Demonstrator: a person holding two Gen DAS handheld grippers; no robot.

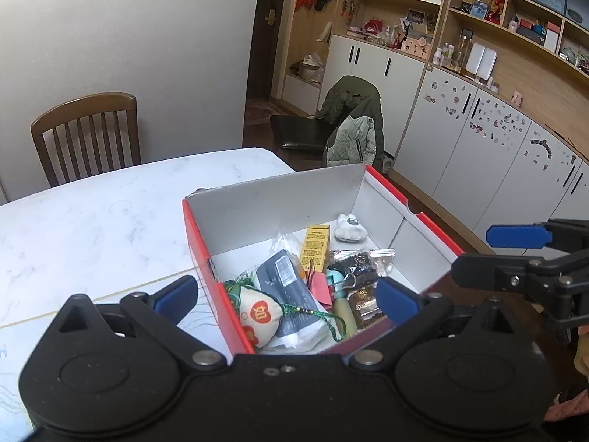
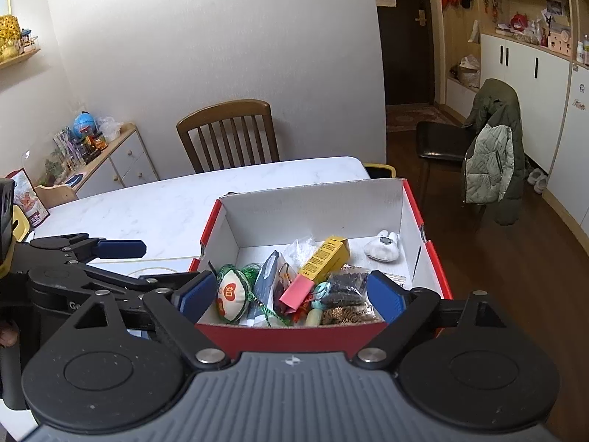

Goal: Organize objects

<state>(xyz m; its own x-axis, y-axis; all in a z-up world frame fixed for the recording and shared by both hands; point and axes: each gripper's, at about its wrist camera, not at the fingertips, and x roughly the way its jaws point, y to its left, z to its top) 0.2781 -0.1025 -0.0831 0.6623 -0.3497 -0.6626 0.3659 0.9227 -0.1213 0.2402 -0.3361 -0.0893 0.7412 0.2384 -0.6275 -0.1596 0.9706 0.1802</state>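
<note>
A red shoebox (image 1: 200,254) (image 2: 430,258) with a white inside stands on the table's right end. In it lie a yellow carton (image 1: 314,245) (image 2: 325,259), a white plush toy (image 1: 349,228) (image 2: 383,248), a cream sachet with a red mark (image 1: 257,318) (image 2: 230,296), a dark packet (image 1: 287,287) (image 2: 267,280) and a bag of dark bits (image 1: 359,263) (image 2: 346,287). My left gripper (image 1: 287,298) (image 2: 147,263) is open over the box's near left corner, holding nothing. My right gripper (image 2: 292,294) (image 1: 500,252) is open and holds nothing at the near wall.
The white marble table (image 1: 92,221) (image 2: 165,210) stretches left of the box. A wooden chair (image 1: 88,129) (image 2: 228,132) stands behind it. A black chair draped with a green jacket (image 1: 353,121) (image 2: 493,147) and white cabinets (image 1: 460,147) are beyond the box.
</note>
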